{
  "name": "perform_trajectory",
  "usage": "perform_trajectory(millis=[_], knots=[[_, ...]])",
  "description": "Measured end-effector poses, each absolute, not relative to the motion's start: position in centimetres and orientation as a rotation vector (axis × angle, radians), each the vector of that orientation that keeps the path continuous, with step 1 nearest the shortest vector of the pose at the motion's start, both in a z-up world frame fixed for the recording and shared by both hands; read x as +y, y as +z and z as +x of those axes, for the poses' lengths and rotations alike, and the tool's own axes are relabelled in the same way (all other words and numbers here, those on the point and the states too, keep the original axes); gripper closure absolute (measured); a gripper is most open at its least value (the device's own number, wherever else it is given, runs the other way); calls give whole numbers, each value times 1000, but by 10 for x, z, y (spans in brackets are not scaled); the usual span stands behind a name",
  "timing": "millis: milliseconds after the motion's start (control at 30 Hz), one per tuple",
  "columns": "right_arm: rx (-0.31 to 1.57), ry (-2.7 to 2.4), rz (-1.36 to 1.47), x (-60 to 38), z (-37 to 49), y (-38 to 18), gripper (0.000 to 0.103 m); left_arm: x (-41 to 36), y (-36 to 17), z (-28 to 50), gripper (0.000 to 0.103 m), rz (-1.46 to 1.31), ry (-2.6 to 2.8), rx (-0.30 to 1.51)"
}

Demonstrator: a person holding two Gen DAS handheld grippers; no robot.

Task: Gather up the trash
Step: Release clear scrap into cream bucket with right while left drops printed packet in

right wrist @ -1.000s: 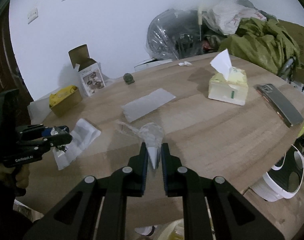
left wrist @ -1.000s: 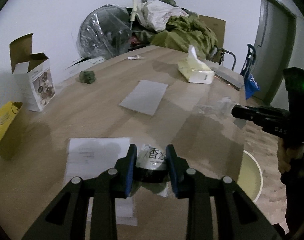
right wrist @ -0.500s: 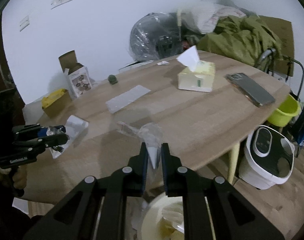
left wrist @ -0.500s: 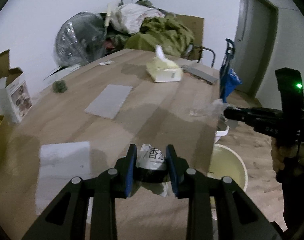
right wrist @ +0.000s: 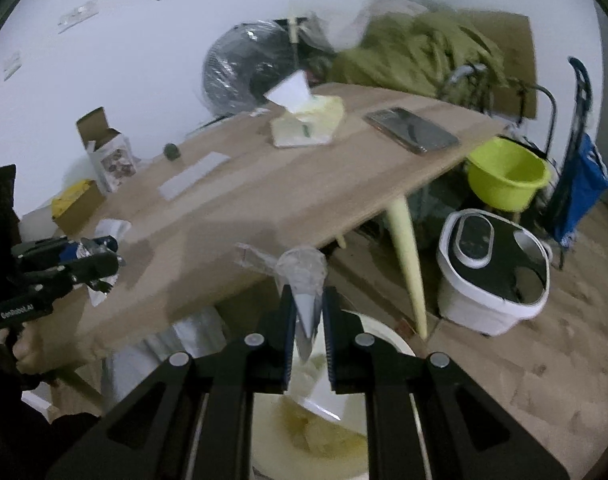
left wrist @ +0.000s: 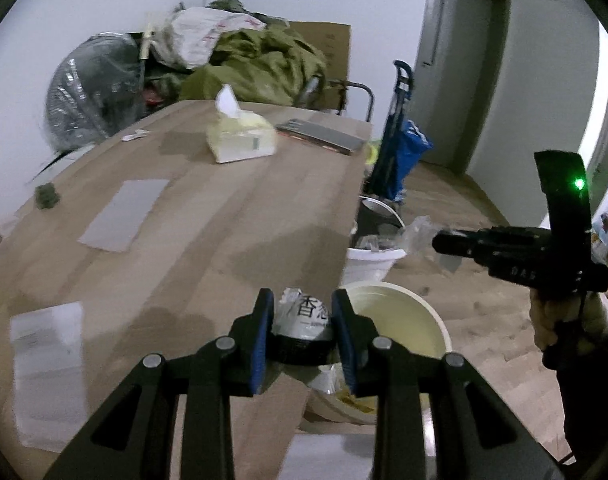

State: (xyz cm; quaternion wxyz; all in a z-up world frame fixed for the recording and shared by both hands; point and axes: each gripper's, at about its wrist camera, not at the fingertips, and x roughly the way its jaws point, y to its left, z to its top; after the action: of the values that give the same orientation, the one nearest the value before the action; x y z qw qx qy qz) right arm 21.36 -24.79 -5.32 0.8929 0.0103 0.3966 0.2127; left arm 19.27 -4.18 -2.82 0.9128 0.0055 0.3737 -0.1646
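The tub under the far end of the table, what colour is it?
The tub is bright lime green. The right wrist view shows it best.

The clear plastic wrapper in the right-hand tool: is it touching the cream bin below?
Apart. The right wrist view shows the clear plastic wrapper pinched in the right gripper, its tip hanging in the air above the cream bin.
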Motion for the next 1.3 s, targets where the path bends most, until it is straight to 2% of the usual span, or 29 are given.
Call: perform_trajectory(millis=[433,467,600,700,1100,1167,1233,1300], knots=[[980,416,12,-262,181,-98,91,-84,-44,197,74,47,-441,802],[988,415,17,-264,179,-100,90,-86,-46,198,74,49,-447,805],[1009,408,24,-269,175,-105,74,-98,-50,198,74,63,-476,821],[1027,401,26,-274,170,-110,70,-106,-54,199,74,74,-496,832],[1022,318,58,-299,158,-112,69,-140,-74,205,74,130,-579,917],[1022,307,61,-303,157,-112,68,-145,-78,208,67,134,-599,941],[1024,297,62,-306,155,-112,68,-149,-81,209,52,141,-610,953],[1025,288,62,-307,154,-112,68,-151,-80,210,44,135,-625,949]])
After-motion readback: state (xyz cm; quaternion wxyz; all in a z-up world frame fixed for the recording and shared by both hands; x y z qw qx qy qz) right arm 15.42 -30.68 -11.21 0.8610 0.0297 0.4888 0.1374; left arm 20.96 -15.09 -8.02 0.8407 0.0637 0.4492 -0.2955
